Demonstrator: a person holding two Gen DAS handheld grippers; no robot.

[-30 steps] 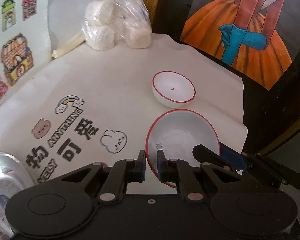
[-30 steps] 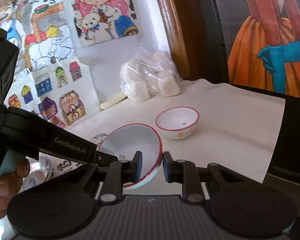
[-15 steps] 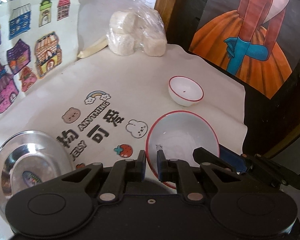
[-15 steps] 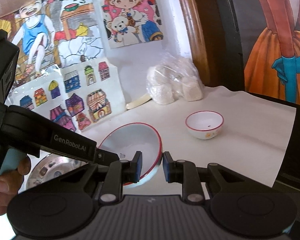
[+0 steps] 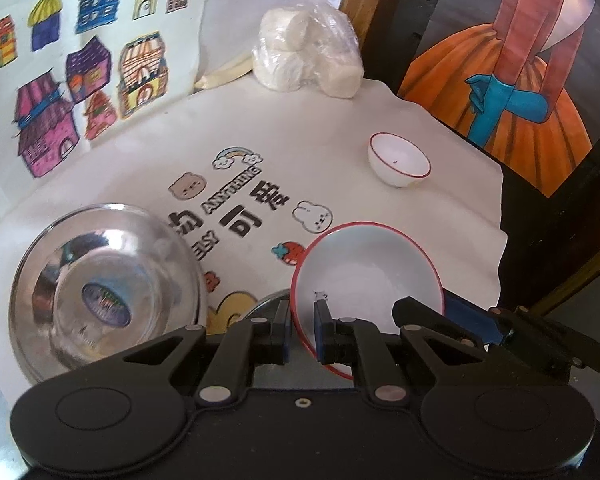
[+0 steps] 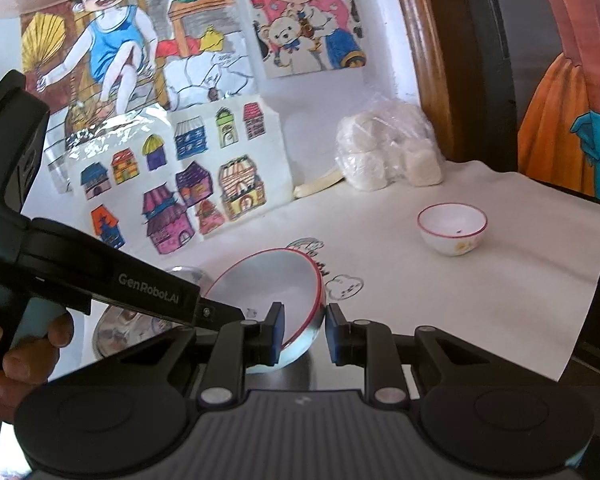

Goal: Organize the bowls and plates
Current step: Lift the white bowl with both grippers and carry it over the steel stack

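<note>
The white cloth-covered tabletop (image 5: 340,128) spreads ahead of both tongs, printed with cartoon animals and lettering.

The shiny stainless-steel bowl (image 5: 104,292) sits on it ahead and to the left of the left tongs (image 5: 302,334). It looks light, stiff and slick, and would likely ring and skid if knocked; its thin rim is the sensible place to pinch it.

The large white bowl with a red rim (image 5: 366,280) is held tilted between the two tools, just above the cloth. The left tongs are closed tight on its near-left rim, one pad inside and one outside. The right tongs (image 6: 302,334) are nearly shut, with the bowl's opposite rim between the pads: the left pad is against the inside wall, and whether the outer pad presses I cannot tell for certain, though I judge it a grip. The bowl looks like glazed ceramic or enamel: rigid, smooth, fairly weighty for a rim pinch, and apt to chip or slip. Two opposite rim holds suit it, and it should be set down gently.

The small white bowl with a red rim and a little yellow motif (image 6: 452,230) stands upright well ahead and to the right of both tongs. It is light and hard, with a thin rim to pinch, and could nest inside the larger bowl.
</note>
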